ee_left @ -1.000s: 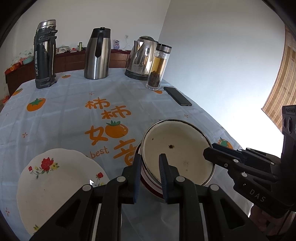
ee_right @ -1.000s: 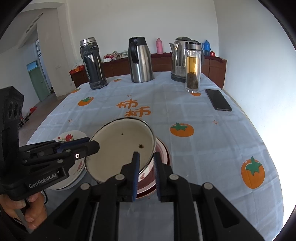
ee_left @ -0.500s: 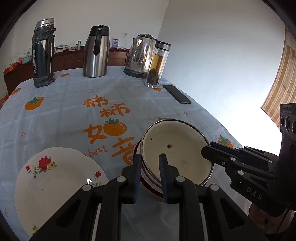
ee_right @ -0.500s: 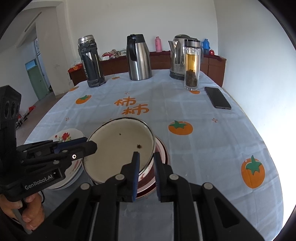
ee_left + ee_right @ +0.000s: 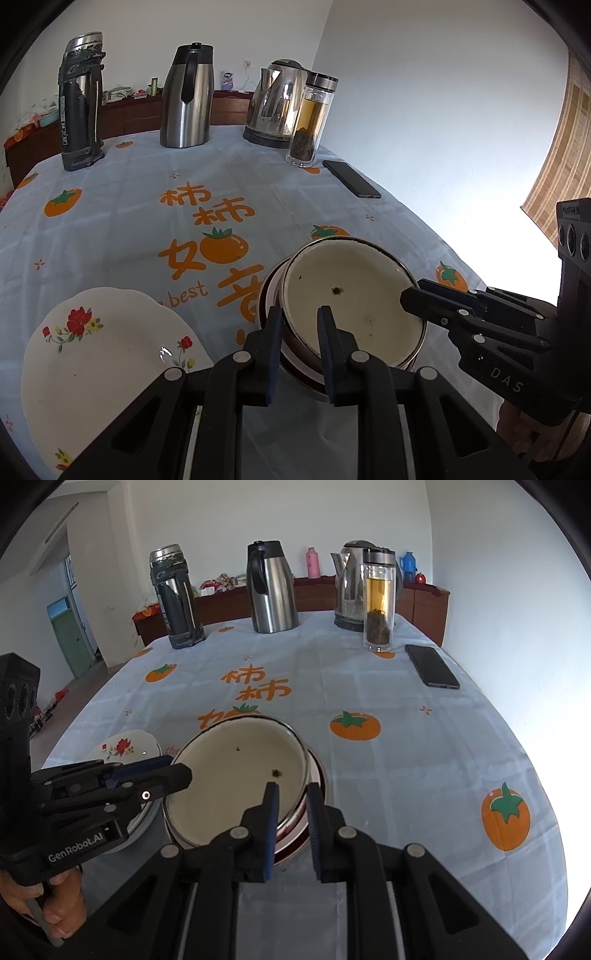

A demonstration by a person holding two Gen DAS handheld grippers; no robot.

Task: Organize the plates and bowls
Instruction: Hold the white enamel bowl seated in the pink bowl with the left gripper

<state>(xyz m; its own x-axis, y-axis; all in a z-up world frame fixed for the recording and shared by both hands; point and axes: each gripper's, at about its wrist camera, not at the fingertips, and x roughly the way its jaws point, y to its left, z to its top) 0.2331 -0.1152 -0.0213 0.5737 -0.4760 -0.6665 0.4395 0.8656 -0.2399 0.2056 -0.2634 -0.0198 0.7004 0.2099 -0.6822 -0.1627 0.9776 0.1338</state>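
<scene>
Enamel bowl (image 5: 351, 302) near table's front edge: left gripper (image 5: 297, 325) clamps near rim, right gripper (image 5: 291, 801) clamps opposite rim; bowl atop red-rimmed plate (image 5: 295, 834).

Enamel bowl (image 5: 351, 295): cream inside, dark specks, tilted atop a red-rimmed dish (image 5: 271, 291).
Floral plate (image 5: 99, 354): white, scalloped, flat on the tablecloth, left of the bowl.

Glossy enamel bowl (image 5: 351, 306), cloth tablecloth (image 5: 129, 206)
</scene>
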